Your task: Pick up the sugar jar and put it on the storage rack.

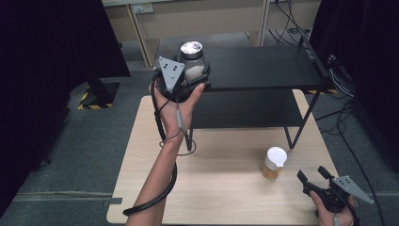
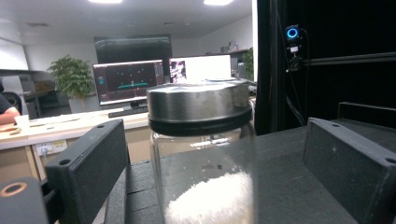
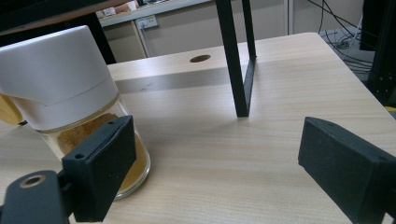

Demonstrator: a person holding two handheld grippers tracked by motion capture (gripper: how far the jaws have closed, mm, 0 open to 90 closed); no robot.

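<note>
While left gripper (image 1: 197, 77) jaws stand released around clear glass jar with metal lid (image 2: 201, 154) on black shelf (image 1: 268, 68), right gripper (image 1: 314, 175) sits open just beside white-capped jar of brown powder (image 1: 274, 163).

From above, my desk (image 1: 226, 188) is evenly lit and pale, while both sides sink into near-black. Glare whitens the metal lid (image 1: 191, 47) — ceiling lamps burn out in my left tongs' view. There the glass jar (image 2: 205, 182) sits close and soft; both near jaws blur — shadows stay faint.
</note>
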